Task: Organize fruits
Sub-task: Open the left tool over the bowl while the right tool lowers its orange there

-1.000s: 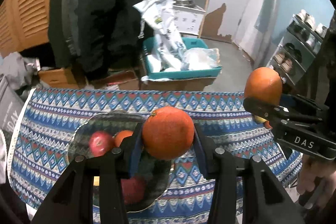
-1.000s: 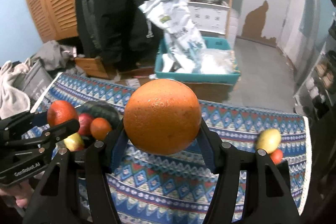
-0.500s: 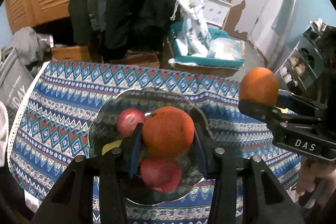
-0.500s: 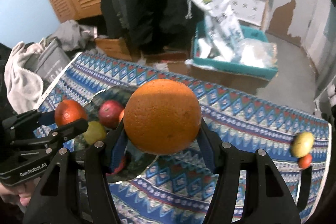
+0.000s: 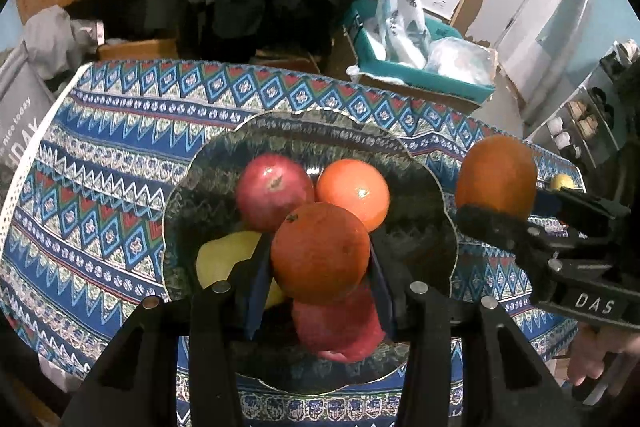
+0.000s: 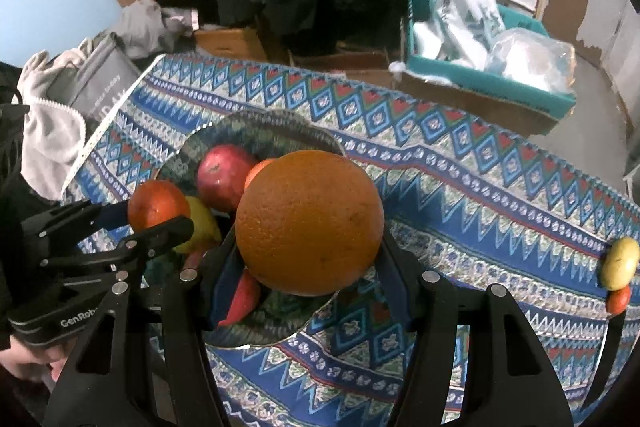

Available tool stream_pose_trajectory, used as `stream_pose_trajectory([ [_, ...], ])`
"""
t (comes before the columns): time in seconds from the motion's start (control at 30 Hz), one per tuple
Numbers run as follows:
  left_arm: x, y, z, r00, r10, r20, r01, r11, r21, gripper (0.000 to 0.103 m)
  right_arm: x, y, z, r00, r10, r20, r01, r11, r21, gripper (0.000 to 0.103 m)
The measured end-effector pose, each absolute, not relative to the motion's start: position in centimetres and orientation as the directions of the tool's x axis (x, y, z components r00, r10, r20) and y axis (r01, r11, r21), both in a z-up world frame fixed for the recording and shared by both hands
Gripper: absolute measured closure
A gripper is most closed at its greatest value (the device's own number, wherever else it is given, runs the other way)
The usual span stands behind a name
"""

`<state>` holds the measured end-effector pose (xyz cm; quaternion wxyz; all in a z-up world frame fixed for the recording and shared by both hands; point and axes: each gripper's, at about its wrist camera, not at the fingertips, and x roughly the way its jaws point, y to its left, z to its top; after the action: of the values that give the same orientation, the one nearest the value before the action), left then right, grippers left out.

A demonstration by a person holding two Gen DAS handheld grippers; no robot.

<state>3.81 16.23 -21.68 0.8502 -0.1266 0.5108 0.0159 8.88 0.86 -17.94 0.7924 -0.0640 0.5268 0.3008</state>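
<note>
My left gripper [image 5: 318, 259] is shut on a small dark orange [image 5: 320, 253] and holds it over the dark patterned plate [image 5: 200, 195]. The plate holds a red apple [image 5: 274, 191], a bright orange [image 5: 354, 193], a yellow fruit [image 5: 224, 259] and another red apple [image 5: 340, 327]. My right gripper [image 6: 308, 227] is shut on a large orange [image 6: 308, 223] above the plate's right edge [image 6: 256, 131]. It also shows in the left wrist view [image 5: 498, 203] at the right. A yellow fruit [image 6: 620, 263] and a small red fruit [image 6: 618, 299] lie on the cloth at far right.
A blue patterned cloth [image 5: 120, 131] covers the table. Beyond the far edge are a teal bin with bags [image 5: 420, 67], cardboard boxes, hanging dark clothes, a wooden shelf and a grey bag [image 6: 92, 83] at the left.
Both grippers have moved forward and down toward the plate with their oranges held. The plate and its fruit now look larger and nearer.
</note>
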Motion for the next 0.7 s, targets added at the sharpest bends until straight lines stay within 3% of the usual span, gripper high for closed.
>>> stream_pose_trajectory([
  [0.37,4.2,16.4,-23.9,0.422,-0.118,-0.899,-0.176,0.962,-0.209,0.057,8.8,1.9,-20.5,0.201,0.391,-0.898,-0.56,0.798,0.222,0.041],
  [0.53,4.2,16.5,-23.8,0.428,-0.113,-0.897,-0.178,0.962,-0.206,0.041,8.8,2.1,-21.3,0.163,0.39,-0.906,-0.557,0.794,0.241,0.039],
  [0.7,4.1,16.6,-23.8,0.421,-0.101,-0.902,-0.18,0.965,-0.192,0.04,8.8,2.3,-21.9,0.148,0.371,-0.917,-0.556,0.798,0.234,0.037],
])
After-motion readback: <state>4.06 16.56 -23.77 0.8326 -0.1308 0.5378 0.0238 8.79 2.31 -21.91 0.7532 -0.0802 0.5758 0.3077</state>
